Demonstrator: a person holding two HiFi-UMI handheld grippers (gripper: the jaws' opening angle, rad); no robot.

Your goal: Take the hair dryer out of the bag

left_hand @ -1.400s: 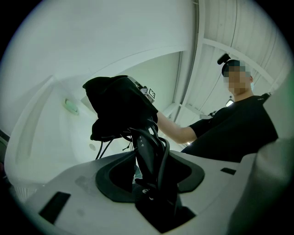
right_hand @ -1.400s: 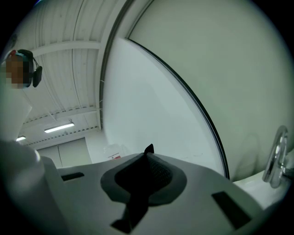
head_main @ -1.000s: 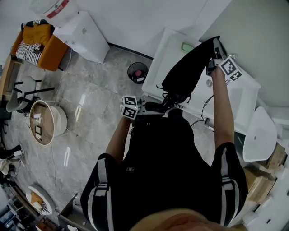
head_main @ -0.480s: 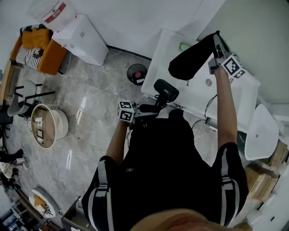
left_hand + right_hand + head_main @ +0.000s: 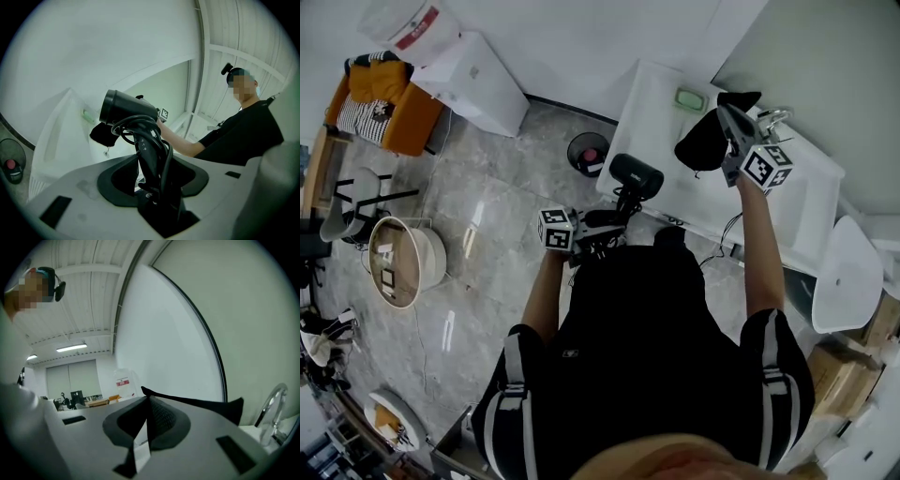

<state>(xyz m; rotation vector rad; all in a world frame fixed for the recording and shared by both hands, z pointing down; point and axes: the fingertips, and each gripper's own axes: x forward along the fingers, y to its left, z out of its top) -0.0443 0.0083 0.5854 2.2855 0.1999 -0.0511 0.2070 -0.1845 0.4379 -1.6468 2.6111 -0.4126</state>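
Observation:
The black hair dryer is clear of the bag, over the white counter's near edge. My left gripper is shut on its handle, and the cord is looped around the handle below the barrel. The black bag hangs bunched above the counter, to the right of the dryer and apart from it. My right gripper is shut on the bag's edge. In the right gripper view the fabric is pinched between the jaws of that gripper, and a white label dangles below. The bag also shows in the left gripper view, behind the dryer.
The white counter carries a green soap dish and a chrome faucet near my right gripper. A black waste bin stands on the floor to the counter's left. A white chair is at the right.
A second ago the long bag still hung over the dryer. It has come off, the dryer's barrel now shows, and my right gripper has lowered the bunched bag toward the counter.

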